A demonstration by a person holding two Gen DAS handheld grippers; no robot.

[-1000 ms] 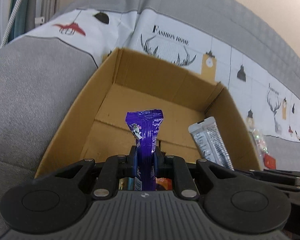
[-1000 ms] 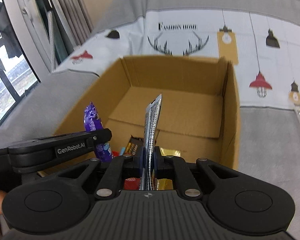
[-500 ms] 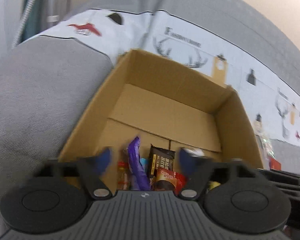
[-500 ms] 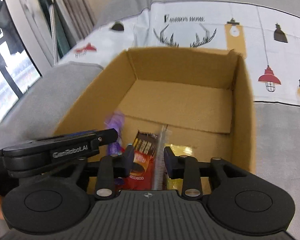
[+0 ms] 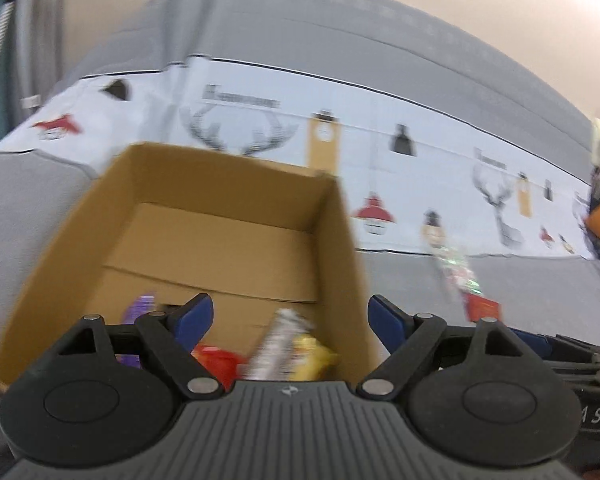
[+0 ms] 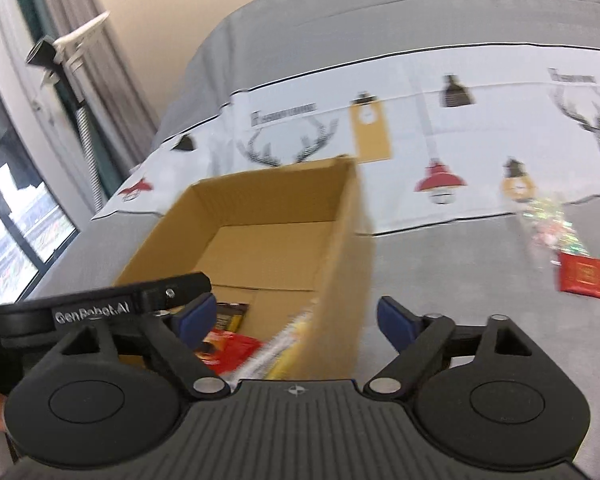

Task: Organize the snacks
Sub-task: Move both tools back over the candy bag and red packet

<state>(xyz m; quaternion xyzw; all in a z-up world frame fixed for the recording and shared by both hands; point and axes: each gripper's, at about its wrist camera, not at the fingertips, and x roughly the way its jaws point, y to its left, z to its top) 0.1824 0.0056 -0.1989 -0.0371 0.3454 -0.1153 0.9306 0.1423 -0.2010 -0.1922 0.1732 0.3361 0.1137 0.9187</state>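
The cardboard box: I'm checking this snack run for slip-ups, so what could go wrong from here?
1. The right claw, open with nothing between its fingers, straddles the right wall of the brown cardboard box; a sideways sweep could knock it.
2. The clear glittery snack bag and red packet lie together on the grey sofa seat; one grab might take both.

Open cardboard box (image 5: 342,240) holds purple (image 5: 138,312), red (image 5: 216,362), silver (image 5: 278,344) and seemingly yellow (image 5: 310,356) snack packets at its near end.
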